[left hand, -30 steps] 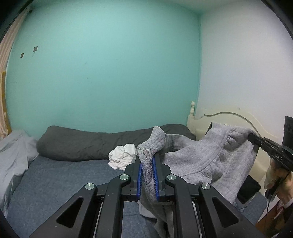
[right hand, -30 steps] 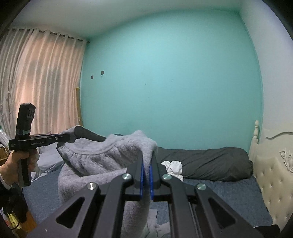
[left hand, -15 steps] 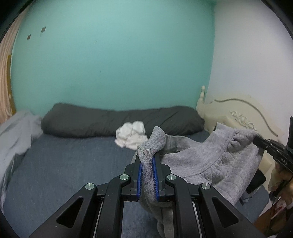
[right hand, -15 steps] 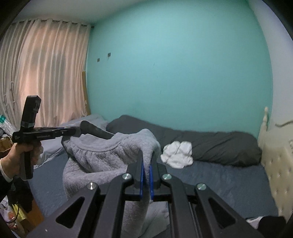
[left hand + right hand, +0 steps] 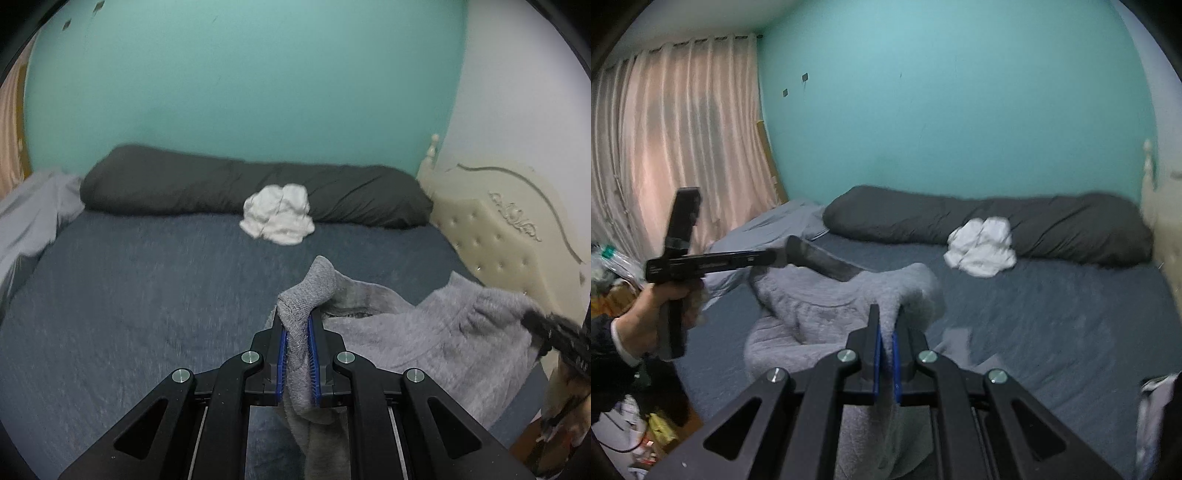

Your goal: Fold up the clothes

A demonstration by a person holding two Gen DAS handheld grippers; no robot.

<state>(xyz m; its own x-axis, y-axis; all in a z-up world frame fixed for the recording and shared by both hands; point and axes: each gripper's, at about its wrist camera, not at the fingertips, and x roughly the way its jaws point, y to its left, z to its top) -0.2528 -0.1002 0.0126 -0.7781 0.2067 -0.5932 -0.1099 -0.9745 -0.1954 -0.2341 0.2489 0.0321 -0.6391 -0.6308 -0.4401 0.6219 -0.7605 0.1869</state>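
A grey fleece sweater (image 5: 436,339) hangs between both grippers, low over the blue bed (image 5: 140,295). My left gripper (image 5: 296,325) is shut on a ribbed edge of the sweater that pokes up between its blue pads. In the right wrist view my right gripper (image 5: 885,325) is shut on another edge of the same sweater (image 5: 827,306), and the cloth drapes down in front of it. The left gripper's body (image 5: 713,264), held by a hand (image 5: 653,314), shows at the left of that view. The right gripper (image 5: 554,332) appears blurred at the right edge of the left wrist view.
A white crumpled garment (image 5: 279,216) lies on the bed in front of a long dark grey pillow (image 5: 240,188). A cream tufted headboard (image 5: 509,236) stands on the right. Pale bedding (image 5: 764,229) and pink curtains (image 5: 672,147) are on the left, with clutter (image 5: 635,424) on the floor.
Both grippers have come down together with the sweater, which now hangs much closer to the bed. The views have tilted downward, showing more mattress and less wall.
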